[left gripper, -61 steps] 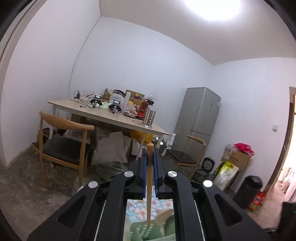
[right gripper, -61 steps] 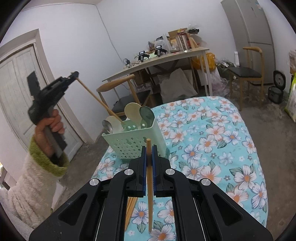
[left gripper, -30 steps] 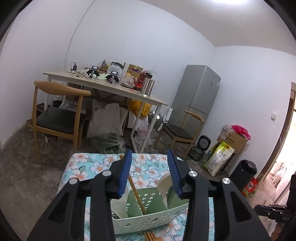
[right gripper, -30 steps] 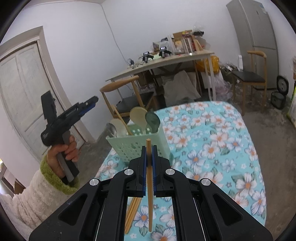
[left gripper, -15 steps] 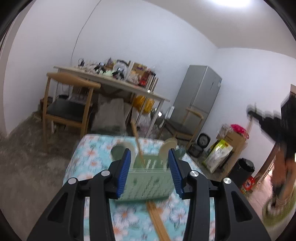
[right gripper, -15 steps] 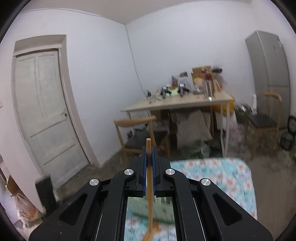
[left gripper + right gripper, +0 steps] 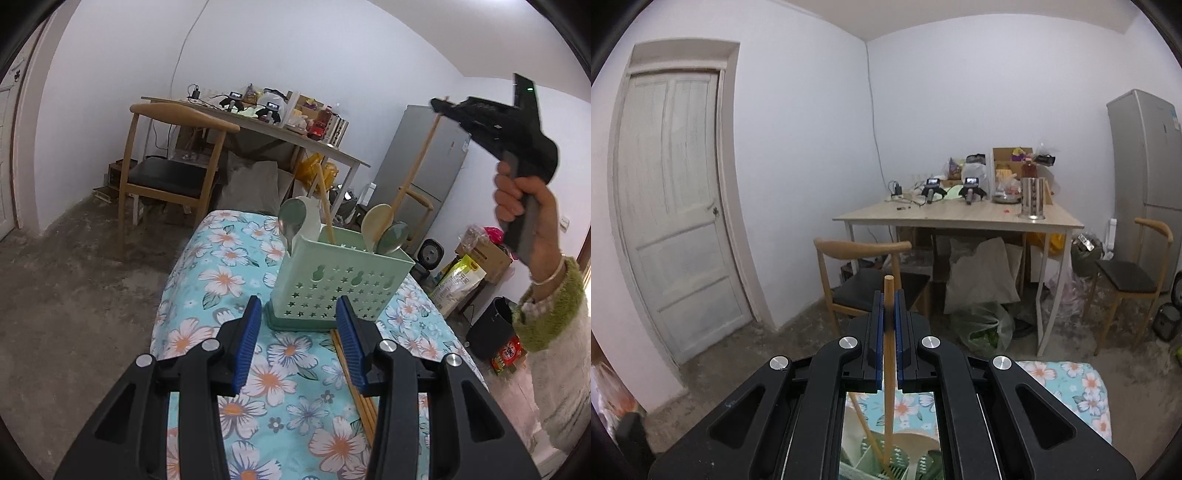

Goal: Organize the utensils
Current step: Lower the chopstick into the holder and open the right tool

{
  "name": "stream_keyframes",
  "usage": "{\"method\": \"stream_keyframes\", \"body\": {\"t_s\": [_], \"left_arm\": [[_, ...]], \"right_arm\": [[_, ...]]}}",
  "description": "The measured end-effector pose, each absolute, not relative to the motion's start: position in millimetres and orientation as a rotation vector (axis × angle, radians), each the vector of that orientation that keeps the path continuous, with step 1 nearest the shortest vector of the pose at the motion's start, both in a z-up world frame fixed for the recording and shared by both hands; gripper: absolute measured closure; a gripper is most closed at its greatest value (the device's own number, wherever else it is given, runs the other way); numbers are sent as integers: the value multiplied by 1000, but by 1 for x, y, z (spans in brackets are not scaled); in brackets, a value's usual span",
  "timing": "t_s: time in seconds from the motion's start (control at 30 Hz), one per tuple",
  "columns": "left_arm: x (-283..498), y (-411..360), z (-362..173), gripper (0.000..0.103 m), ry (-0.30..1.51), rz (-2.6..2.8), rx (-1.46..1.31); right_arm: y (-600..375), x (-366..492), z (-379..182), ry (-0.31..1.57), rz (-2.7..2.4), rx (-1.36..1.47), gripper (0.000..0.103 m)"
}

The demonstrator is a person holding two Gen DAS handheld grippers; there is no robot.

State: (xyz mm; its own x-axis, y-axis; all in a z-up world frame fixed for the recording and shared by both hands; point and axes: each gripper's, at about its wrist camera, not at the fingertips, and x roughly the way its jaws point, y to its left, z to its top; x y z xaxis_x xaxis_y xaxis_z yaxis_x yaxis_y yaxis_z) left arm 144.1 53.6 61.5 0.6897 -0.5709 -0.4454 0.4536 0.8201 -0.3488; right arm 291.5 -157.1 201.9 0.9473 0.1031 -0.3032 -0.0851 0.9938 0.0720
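A mint-green perforated caddy (image 7: pixel 340 284) stands on the floral tablecloth (image 7: pixel 221 280). It holds several spoons (image 7: pixel 295 221) and one wooden chopstick (image 7: pixel 327 210). My left gripper (image 7: pixel 299 332) is open and has nothing in it, low over the cloth just in front of the caddy. More chopsticks (image 7: pixel 354 376) lie on the cloth beside its right finger. My right gripper (image 7: pixel 439 105), in a person's hand, is raised above the caddy and shut on a chopstick (image 7: pixel 417 158) that slants down to the caddy's right compartment. In the right wrist view that gripper (image 7: pixel 889 306) pinches the chopstick (image 7: pixel 889 354) over the caddy (image 7: pixel 905 454).
Behind the covered table stand a wooden chair (image 7: pixel 166 173), a cluttered dining table (image 7: pixel 960 216), a second chair (image 7: pixel 1126 277) and a grey fridge (image 7: pixel 1148 177). A white door (image 7: pixel 676 206) is on the left. Bags and a black bin (image 7: pixel 491 328) sit on the floor at right.
The left gripper let go of its chopstick into the caddy, then drew back and sank in front of it. The right gripper rose with its chopstick from the table to above the caddy.
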Motion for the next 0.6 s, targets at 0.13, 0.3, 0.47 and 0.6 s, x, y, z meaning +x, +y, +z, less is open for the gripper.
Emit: {"method": "stream_keyframes", "body": {"t_s": [0.13,0.3,0.47,0.6], "left_arm": [[144,55,59,63,573,-575,-219],[147,54,52,63,594,-580,-226],[149,52,47,63,614,-585,-232],[149,49,44,63,624,-592,-235]], "right_arm": [[-153,306,180,346,89,30,99],[-150,315,152,423,84,11,99],[-150,310,143,463,88,28,74],[-157,297,149,444,84,59,63]]}}
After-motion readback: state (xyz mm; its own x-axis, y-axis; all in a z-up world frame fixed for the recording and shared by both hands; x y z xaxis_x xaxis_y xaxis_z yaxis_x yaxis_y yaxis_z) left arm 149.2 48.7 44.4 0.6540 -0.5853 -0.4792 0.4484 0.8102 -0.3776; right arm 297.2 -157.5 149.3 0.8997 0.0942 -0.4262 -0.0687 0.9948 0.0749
